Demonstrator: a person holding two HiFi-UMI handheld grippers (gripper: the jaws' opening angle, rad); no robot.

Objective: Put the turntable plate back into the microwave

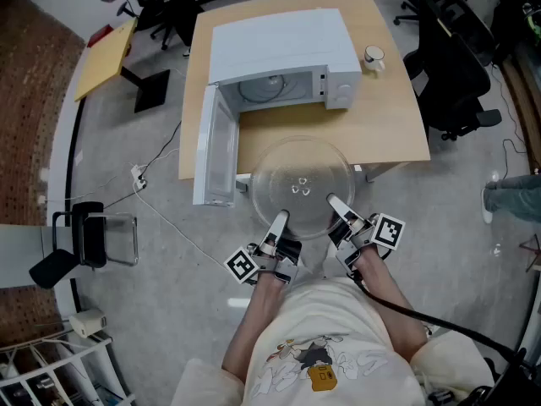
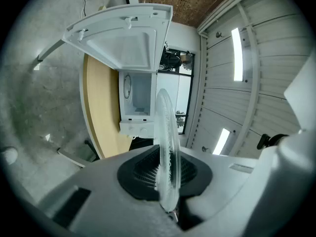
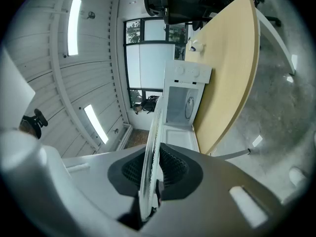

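Glass turntable plate (image 1: 300,176), clear and round, is held flat before the boxy, open white microwave (image 1: 287,49) on the pale wooden table (image 1: 397,125). Its thin near rim is clamped by the left gripper (image 1: 279,220) and right gripper (image 1: 336,203) between ribbed black pads (image 2: 137,173).

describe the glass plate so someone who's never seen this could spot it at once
Start at the wooden table with the white microwave on it, its door swung open. Over the table's near edge, a round plate is gripped at its near rim by the left gripper and the right gripper. It is the only see-through thing there: table and floor show through it.
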